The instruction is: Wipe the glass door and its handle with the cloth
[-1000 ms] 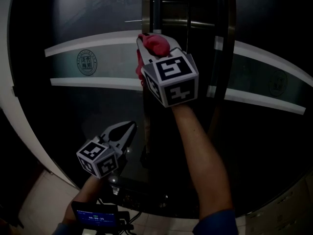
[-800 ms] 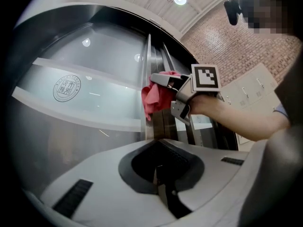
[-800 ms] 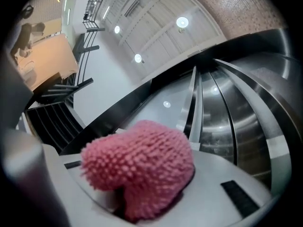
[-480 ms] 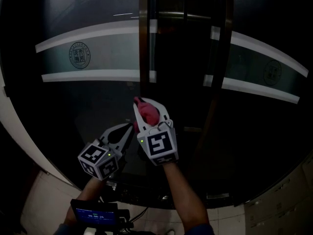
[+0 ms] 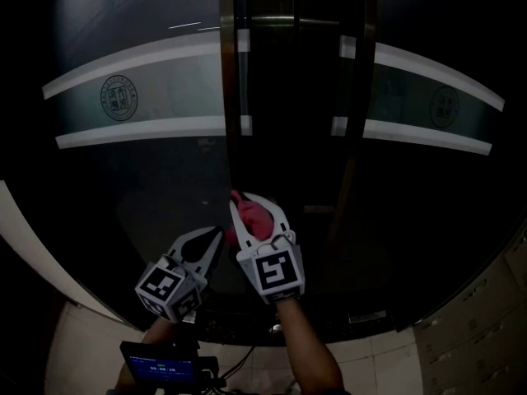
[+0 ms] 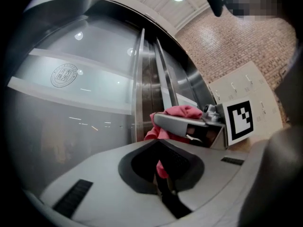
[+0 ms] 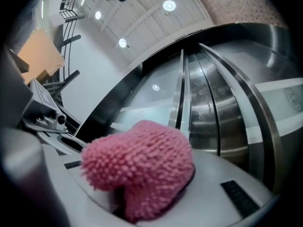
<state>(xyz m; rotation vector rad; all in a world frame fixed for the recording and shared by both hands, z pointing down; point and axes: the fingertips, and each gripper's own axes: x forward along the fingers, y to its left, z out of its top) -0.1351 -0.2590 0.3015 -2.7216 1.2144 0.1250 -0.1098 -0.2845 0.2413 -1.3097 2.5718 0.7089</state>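
The dark glass door point(image 5: 148, 188) carries a frosted band with a round emblem point(image 5: 118, 98). A vertical steel handle point(image 5: 228, 72) runs down beside the door's edge. My right gripper point(image 5: 247, 206) is shut on a pink fluffy cloth point(image 5: 252, 218) and holds it low against the handle's lower part. That cloth point(image 7: 142, 169) fills the right gripper view, with the handle point(image 7: 181, 93) behind it. My left gripper point(image 5: 217, 235) hangs just left of it, jaws together and holding nothing. The left gripper view shows the cloth point(image 6: 177, 111) in the right gripper point(image 6: 184, 124).
A second steel bar point(image 5: 356, 81) stands on the neighbouring door to the right. Pale floor tiles point(image 5: 74, 344) lie at lower left and cabinet fronts point(image 5: 478, 336) at lower right. A small device with a lit screen point(image 5: 160, 369) sits by my body.
My right gripper has slid the cloth down the handle, from the frosted band's height to near the door's lower part. The left gripper has stayed low.
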